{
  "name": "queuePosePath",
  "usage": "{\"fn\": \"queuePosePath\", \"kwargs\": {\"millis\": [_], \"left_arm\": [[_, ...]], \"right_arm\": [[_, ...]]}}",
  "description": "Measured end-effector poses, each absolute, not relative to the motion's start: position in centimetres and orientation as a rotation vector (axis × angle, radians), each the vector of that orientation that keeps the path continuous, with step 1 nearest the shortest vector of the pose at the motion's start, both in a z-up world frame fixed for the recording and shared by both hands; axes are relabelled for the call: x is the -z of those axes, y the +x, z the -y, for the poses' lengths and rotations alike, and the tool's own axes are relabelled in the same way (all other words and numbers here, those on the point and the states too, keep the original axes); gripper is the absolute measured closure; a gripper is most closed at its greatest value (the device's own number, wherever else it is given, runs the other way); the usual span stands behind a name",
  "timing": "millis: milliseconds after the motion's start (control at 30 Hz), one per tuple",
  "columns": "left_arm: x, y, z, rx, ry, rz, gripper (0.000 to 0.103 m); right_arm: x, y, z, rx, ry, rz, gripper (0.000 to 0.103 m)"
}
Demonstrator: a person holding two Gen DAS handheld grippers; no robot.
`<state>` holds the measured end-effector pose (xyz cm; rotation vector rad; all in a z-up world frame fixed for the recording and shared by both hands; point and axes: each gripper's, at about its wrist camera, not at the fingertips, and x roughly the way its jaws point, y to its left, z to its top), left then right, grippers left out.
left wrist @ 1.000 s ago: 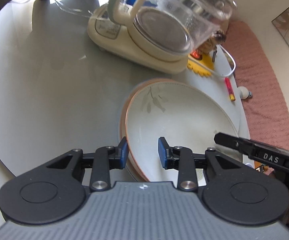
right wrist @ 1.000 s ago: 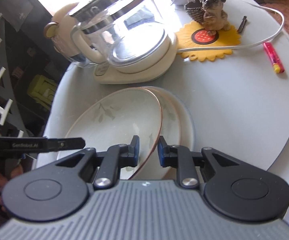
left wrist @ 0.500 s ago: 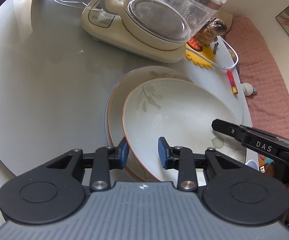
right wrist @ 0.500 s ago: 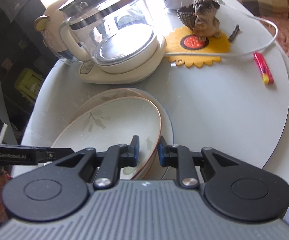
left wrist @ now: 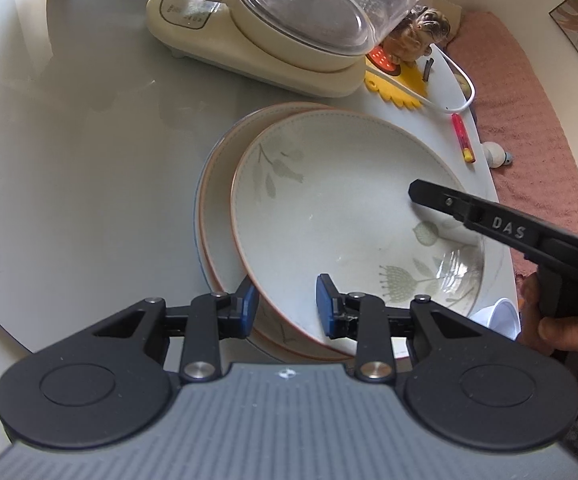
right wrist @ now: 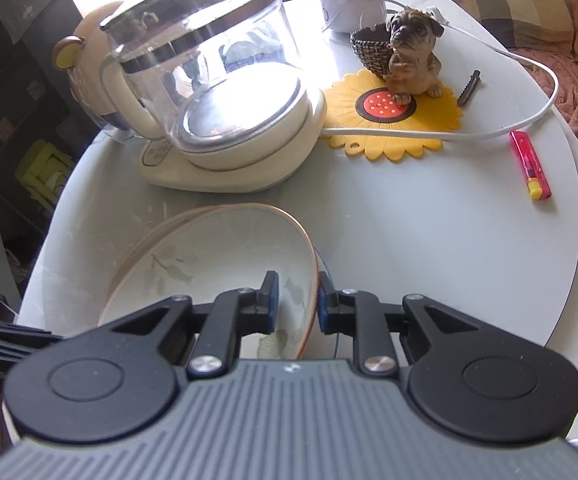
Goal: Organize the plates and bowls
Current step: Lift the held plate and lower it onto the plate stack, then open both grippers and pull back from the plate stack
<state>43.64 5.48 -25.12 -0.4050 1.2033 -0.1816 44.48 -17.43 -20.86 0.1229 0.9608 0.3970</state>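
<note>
I hold the top plate [left wrist: 345,216] from both sides. My left gripper [left wrist: 285,305] has its fingers clamped on the near-left rim, one finger outside and one inside. The plate lies ahead of them, tilted, low side to the left, over the lower plate [left wrist: 219,184] on the surface [left wrist: 89,140]. My right gripper [right wrist: 293,297] pinches the right rim, and the plate extends left from its fingers. A round plate has no long axis.

"DAS" stands in raised letters on the right tool's [left wrist: 505,232] black arm.
</note>
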Motion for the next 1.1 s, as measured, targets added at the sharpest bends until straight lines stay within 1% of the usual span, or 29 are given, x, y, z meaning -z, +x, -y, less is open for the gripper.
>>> {"fn": "queuePosePath", "kwargs": {"millis": [200, 367, 500, 533, 833, 933, 1100], "left_arm": [[24.9, 43.6, -6.5, 0.184, -0.467, -1.208, 0.067], [24.8, 43.4, -7.9, 0.204, -0.551, -1.213, 0.065], [24.6, 43.1, -9.4, 0.211, -0.628, -1.23, 0.065], [24.4, 43.2, -9.6, 0.214, -0.63, -1.24, 0.064], [23.6, 42.8, -10.3, 0.283, -0.558, -1.257, 0.064], [22.4, 42.2, -10.4, 0.301, -0.506, -1.229, 0.064], [19.2, 41.8, -10.3, 0.337, -0.399, -1.138, 0.064]], "right_arm": [[21.7, 44.2, 17.4, -0.387, 0.123, -0.964, 0.081], [21.8, 44.2, 17.0, -0.371, 0.109, -0.962, 0.082], [21.8, 44.4, 16.4, -0.364, 0.09, -0.986, 0.086], [21.8, 44.4, 16.3, -0.359, 0.081, -0.99, 0.086], [21.6, 44.3, 15.7, -0.33, 0.044, -0.998, 0.086], [21.3, 44.5, 15.9, -0.292, 0.083, -1.012, 0.087], [18.7, 43.6, 16.5, -0.245, 0.158, -0.938, 0.087]]}}
